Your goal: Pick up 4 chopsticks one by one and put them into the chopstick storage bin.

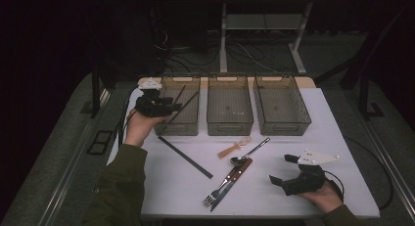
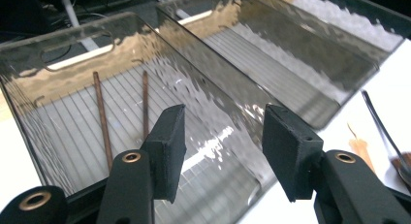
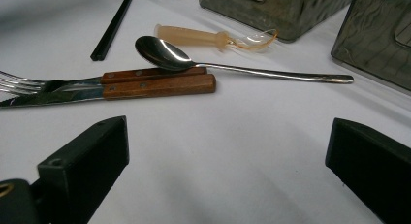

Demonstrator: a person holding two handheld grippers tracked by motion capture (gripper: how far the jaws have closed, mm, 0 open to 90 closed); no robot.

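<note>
High view: the left gripper [image 1: 172, 106] hovers at ten o'clock over the left bin [image 1: 179, 106], where two chopsticks [image 1: 180, 102] lie. Left gripper view: its jaws stand partly open, empty. Right gripper view: the right gripper [image 3: 228, 161] gapes wide and empty, the spoon [image 3: 194, 61] at twelve o'clock.
</note>
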